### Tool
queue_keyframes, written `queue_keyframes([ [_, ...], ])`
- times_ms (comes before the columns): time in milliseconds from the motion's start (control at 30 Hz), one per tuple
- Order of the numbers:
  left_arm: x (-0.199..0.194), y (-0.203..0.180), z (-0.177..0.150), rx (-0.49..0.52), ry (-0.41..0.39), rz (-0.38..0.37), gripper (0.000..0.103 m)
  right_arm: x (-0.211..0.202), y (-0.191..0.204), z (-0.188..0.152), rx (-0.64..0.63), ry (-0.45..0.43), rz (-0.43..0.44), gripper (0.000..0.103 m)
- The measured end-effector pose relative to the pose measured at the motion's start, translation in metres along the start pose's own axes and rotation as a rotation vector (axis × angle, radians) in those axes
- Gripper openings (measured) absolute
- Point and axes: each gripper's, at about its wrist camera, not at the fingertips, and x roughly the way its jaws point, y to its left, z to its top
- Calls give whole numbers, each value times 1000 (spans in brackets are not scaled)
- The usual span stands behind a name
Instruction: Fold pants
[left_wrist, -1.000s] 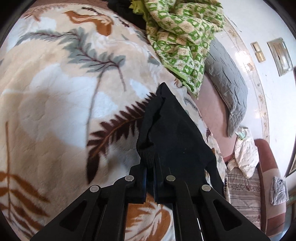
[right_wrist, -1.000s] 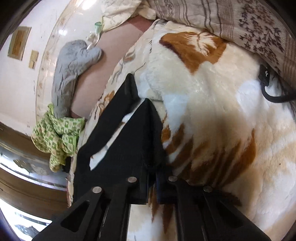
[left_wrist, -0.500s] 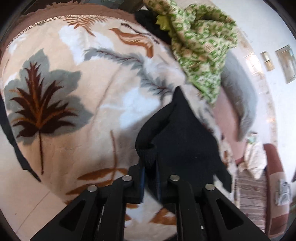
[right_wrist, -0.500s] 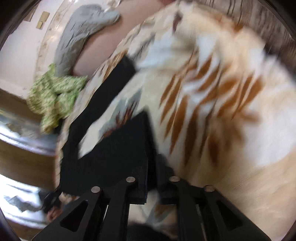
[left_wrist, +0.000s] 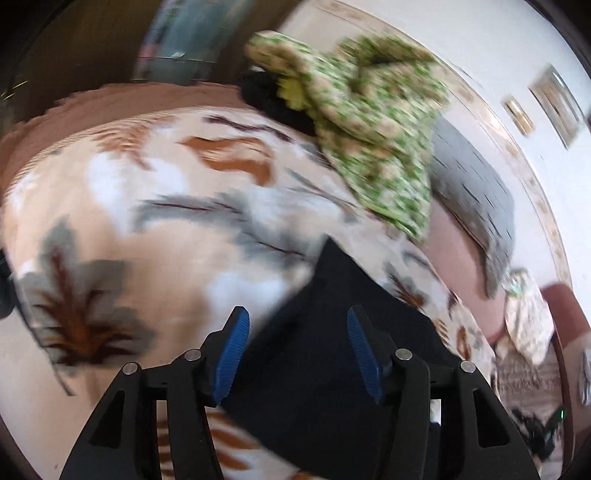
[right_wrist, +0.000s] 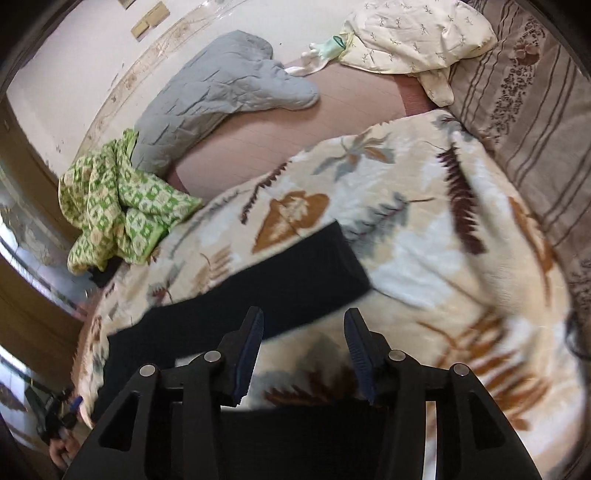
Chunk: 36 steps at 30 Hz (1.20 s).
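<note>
The black pants (left_wrist: 332, 332) lie flat on a leaf-patterned blanket (left_wrist: 147, 221). In the right wrist view the black pants (right_wrist: 258, 295) stretch as a long dark band across the blanket (right_wrist: 424, 240). My left gripper (left_wrist: 295, 332) hovers above the pants with its jaws opening; its blue pads (left_wrist: 232, 350) stand apart and press on nothing. My right gripper (right_wrist: 303, 332) is likewise above the cloth, jaws opening, with only the blanket and the pants' edge showing far below between the pads (right_wrist: 360, 350).
A green patterned cloth (right_wrist: 118, 203) is bunched at the blanket's far end, beside a grey quilted pillow (right_wrist: 214, 99). A cream pillow (right_wrist: 413, 33) and a striped brown cover (right_wrist: 535, 110) lie at the bed's head. Dark wooden furniture (left_wrist: 92, 48) stands beyond the bed.
Both grippers have let go of the black pants and opened. Both have pulled up and back, so the pants now lie flat on the blanket below them.
</note>
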Motion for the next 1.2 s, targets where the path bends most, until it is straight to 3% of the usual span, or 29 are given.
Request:
queue_keyframes([
  [100,21,-46,-21,166,31,40,59,10,27,-27,-73,-96,-71,61],
  [200,43,-94,-59,400,70,195,62,19,49,-71,-247,-215,-168,73],
  [233,46,-103,-69,440,80,233,62,27,54,-74,-275,-170,-222,78],
  [333,49,-127,-98,543,85,334,62,26,51,-70,-249,-166,-210,80],
  [467,55,-160,-114,591,73,384,62,36,35,-68,-198,-117,-241,82],
  [600,63,-174,-116,582,78,385,62,42,25,-68,-161,-88,-257,82],
  [1200,70,-162,-104,566,87,357,62,47,32,-71,-210,-79,-289,82],
])
